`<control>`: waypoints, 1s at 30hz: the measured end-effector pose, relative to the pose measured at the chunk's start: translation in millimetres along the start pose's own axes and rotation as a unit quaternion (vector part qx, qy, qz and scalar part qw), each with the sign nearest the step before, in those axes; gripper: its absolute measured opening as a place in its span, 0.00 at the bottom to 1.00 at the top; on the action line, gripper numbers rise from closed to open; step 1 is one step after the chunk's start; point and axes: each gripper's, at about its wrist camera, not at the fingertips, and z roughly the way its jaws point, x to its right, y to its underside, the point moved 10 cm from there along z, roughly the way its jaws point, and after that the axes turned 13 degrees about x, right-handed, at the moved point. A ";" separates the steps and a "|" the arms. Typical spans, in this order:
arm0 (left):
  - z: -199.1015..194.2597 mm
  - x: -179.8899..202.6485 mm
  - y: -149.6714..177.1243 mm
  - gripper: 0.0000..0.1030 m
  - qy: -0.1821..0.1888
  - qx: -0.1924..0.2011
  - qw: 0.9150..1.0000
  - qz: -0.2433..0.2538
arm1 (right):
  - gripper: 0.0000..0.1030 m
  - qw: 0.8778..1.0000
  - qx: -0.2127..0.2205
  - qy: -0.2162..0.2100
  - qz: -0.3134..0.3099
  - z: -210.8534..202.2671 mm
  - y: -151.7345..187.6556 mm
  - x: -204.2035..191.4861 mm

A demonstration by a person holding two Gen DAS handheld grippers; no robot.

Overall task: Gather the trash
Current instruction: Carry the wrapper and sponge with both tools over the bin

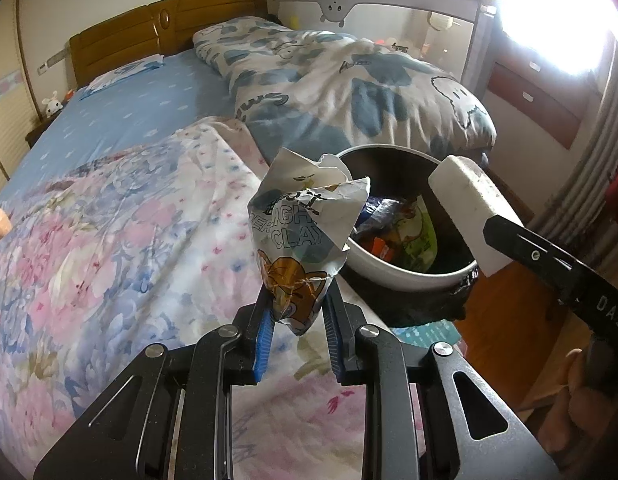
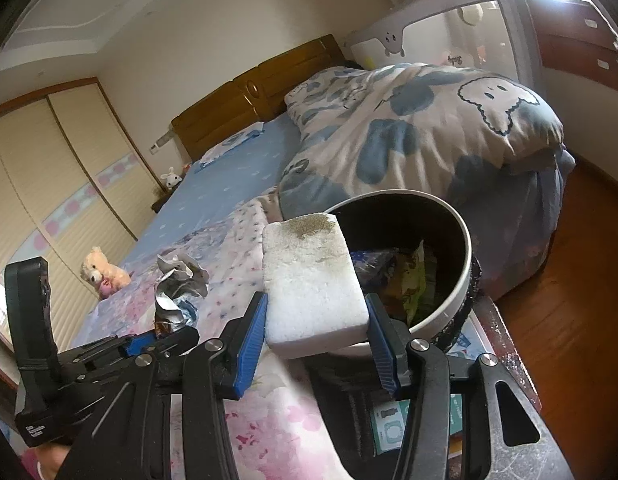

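Left claw (image 1: 297, 316): matte black metal frame, speckled finish, blue ribbed pads (image 1: 264, 344) on both fingers, round silver screws (image 1: 369, 331) at pivots, long slots cut in side plates. Right claw (image 2: 317, 320): same black body, blue pads (image 2: 251, 336), silver screws (image 2: 420, 345). White letters "DAS" on its side in left wrist view.

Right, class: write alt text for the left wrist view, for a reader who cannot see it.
The left gripper pinches a crumpled clay packet above a floral bedspread, beside a white bin already holding wrappers. At right, the right gripper holds a white foam block over the bin's rim.
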 end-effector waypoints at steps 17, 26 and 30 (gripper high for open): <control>17.1 22.0 -19.5 0.21 0.008 0.004 1.000 0.017 | 0.48 1.000 -0.001 0.013 0.006 9.2 -10.8 21.0; 28.6 31.4 -27.9 0.21 0.010 0.002 0.999 0.031 | 0.48 1.000 -0.003 0.019 0.011 14.9 -19.4 32.6; 34.9 36.7 -30.5 0.21 0.009 0.000 0.999 0.036 | 0.48 1.000 -0.004 0.021 0.011 17.9 -22.2 37.0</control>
